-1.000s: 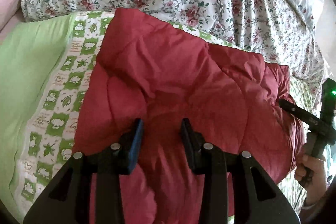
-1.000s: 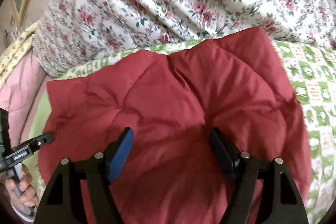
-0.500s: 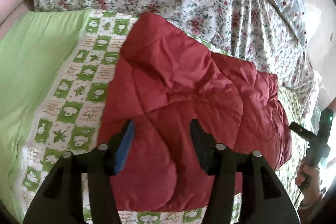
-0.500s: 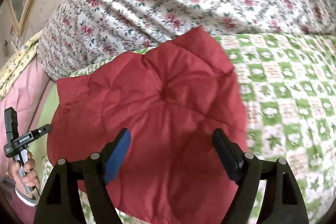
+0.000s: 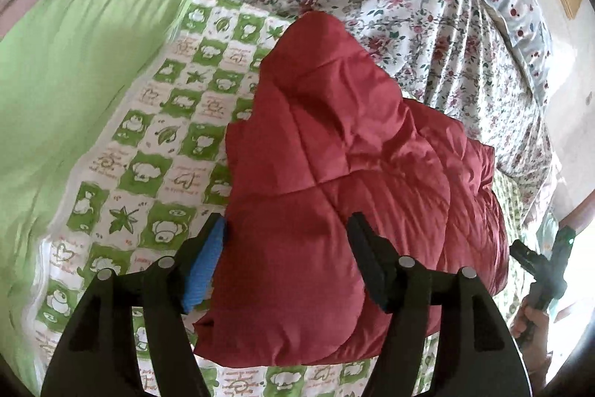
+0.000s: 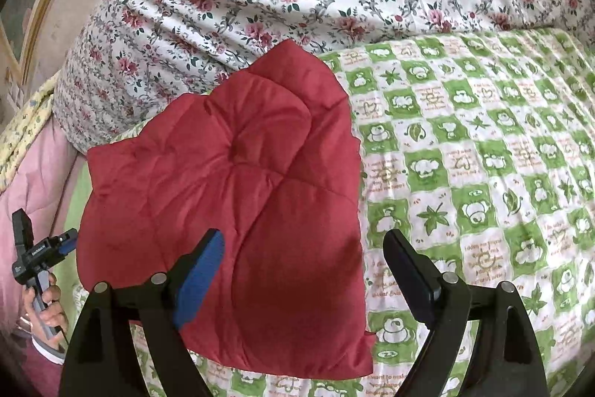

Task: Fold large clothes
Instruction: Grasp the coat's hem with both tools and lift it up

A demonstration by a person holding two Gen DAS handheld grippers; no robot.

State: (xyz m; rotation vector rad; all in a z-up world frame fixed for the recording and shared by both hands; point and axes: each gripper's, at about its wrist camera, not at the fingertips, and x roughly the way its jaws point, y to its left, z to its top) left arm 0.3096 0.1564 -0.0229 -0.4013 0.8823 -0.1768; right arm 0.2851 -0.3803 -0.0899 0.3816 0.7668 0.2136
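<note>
With both tongs spread and empty, I see the red quilted garment (image 6: 230, 196) lying folded below and ahead, nearer my left gripper (image 5: 286, 255) than my right gripper (image 6: 303, 266).

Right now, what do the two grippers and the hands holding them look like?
Both grippers are matte black with silver rivets. The left gripper and the right gripper each have one blue pad and one black pad. The right hand is bare on a dark handle. The left hand grips a grey handle, with a maroon sleeve.
</note>
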